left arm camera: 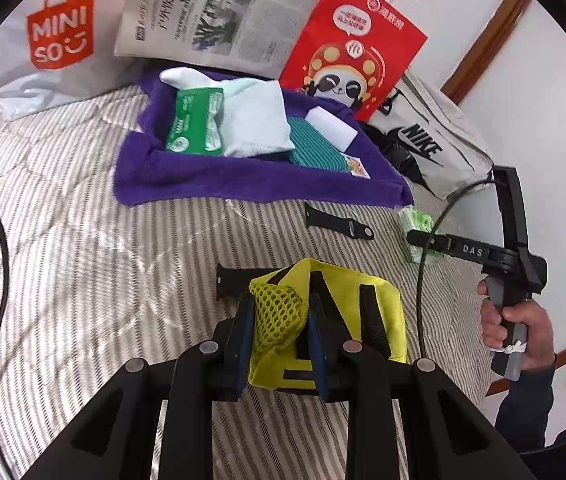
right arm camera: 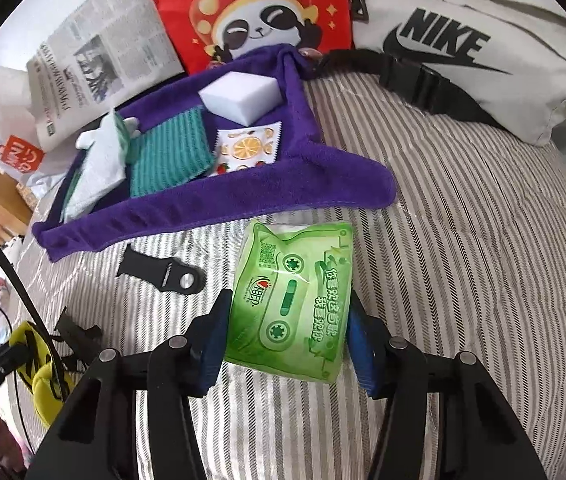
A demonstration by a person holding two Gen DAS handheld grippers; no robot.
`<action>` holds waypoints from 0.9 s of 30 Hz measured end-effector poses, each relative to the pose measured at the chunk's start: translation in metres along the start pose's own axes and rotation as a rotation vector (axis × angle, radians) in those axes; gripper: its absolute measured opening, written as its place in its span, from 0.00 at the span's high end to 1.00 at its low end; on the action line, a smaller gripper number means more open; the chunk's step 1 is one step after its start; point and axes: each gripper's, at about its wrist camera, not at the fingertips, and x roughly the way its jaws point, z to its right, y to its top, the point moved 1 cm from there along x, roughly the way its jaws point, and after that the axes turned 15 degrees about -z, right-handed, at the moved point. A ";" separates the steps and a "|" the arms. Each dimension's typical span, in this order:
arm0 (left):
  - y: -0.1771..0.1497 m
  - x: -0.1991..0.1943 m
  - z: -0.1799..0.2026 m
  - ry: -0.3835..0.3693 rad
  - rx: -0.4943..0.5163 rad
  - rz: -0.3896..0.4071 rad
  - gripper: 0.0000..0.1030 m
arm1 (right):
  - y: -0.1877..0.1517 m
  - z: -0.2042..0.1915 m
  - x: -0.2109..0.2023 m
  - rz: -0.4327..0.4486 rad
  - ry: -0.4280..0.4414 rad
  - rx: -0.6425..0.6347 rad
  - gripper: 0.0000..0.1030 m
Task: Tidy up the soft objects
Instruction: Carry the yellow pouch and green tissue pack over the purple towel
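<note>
Your left gripper pinches the yellow pouch's mesh; your right gripper straddles the tissue pack, contact unclear, so it may slip.

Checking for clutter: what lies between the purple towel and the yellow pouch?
In the left wrist view, only bare striped bedding lies between purple towel and yellow pouch.

Both tongs black frame, blue pads, round silver pivot screws. Right tongs: white "DAS" lettering, grey handle, black cable. Right hand, dark navy sleeve.
</note>
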 end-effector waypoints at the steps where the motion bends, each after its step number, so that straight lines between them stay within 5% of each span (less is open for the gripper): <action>1: -0.001 -0.006 -0.001 -0.027 -0.002 0.012 0.77 | -0.001 -0.001 -0.002 0.005 -0.001 -0.005 0.48; 9: 0.010 -0.031 0.008 -0.091 0.001 0.082 0.77 | -0.007 -0.012 -0.011 0.014 0.025 -0.036 0.48; 27: 0.037 -0.034 0.001 -0.022 -0.027 0.093 0.77 | 0.009 -0.037 -0.035 0.037 0.030 -0.116 0.48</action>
